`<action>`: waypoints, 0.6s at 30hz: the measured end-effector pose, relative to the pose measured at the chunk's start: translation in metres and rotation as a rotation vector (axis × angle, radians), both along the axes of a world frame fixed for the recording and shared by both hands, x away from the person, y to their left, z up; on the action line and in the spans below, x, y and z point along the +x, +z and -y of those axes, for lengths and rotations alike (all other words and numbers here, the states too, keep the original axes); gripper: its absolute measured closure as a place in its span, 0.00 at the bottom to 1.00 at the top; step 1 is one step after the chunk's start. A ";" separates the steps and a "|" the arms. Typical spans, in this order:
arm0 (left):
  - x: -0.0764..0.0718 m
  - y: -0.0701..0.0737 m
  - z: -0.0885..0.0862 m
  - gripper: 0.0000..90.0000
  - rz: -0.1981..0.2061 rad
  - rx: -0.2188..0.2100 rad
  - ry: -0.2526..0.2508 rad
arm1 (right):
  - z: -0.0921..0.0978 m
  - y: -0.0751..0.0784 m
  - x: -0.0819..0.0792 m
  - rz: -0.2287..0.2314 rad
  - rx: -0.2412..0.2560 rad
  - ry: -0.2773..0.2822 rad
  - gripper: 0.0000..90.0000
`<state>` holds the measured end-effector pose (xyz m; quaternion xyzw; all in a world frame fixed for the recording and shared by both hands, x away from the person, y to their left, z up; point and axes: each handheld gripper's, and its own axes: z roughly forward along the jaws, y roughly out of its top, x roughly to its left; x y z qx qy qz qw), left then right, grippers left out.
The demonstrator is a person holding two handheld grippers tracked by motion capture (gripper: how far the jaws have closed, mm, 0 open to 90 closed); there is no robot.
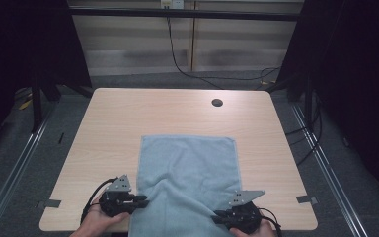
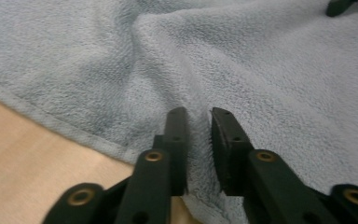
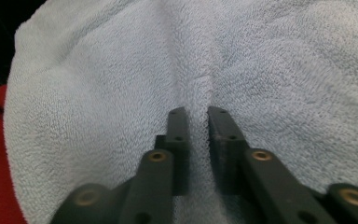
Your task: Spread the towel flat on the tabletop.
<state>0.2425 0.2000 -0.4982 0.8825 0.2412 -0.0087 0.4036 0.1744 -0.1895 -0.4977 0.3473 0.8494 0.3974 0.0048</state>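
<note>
I'm working over a pale wooden table (image 1: 128,113) in a dim room, dark curtains to either side and cables trailing across the grey floor beyond.

Nearest me, both grippers sit at the table's near edge. The left gripper (image 1: 142,201) has its jaws drawn close together on a pinched ridge of the light blue towel (image 1: 187,163) just inside its left hem; in the left gripper view the cloth rises between the jaws (image 2: 198,140). The right gripper (image 1: 217,216) is the same on the near right part: jaws nearly closed, a fold of terry pressed between them (image 3: 196,135), the cloth draping off the table edge there.

So each hand holds one end of the towel's near edge, and the towel's long axis runs straight away from me toward the far edge. A crease runs up the middle between the grips.

The far edge lies flat, square to the table, well short of the cable hole (image 1: 217,102). I judge the coming move to be lifting both near corners together and carrying them away from me onto that far edge, level with each other.
</note>
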 end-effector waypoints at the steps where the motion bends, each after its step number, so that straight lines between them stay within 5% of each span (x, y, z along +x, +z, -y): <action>1: 0.000 0.001 0.001 0.77 0.040 0.023 0.006 | 0.000 0.002 0.002 -0.001 -0.002 -0.016 0.75; 5: 0.018 0.006 0.004 0.63 0.044 -0.028 0.050 | 0.008 0.015 0.017 0.041 0.053 -0.075 0.68; 10: 0.052 0.015 0.013 0.64 0.085 -0.092 0.124 | 0.026 0.026 0.058 0.123 0.072 -0.147 0.66; 15: 0.077 0.002 0.025 0.64 0.058 -0.068 0.166 | 0.039 0.029 0.108 0.154 0.052 -0.222 0.62; 18: 0.079 -0.007 0.029 0.60 0.064 -0.022 0.167 | 0.043 0.024 0.134 0.111 0.046 -0.255 0.58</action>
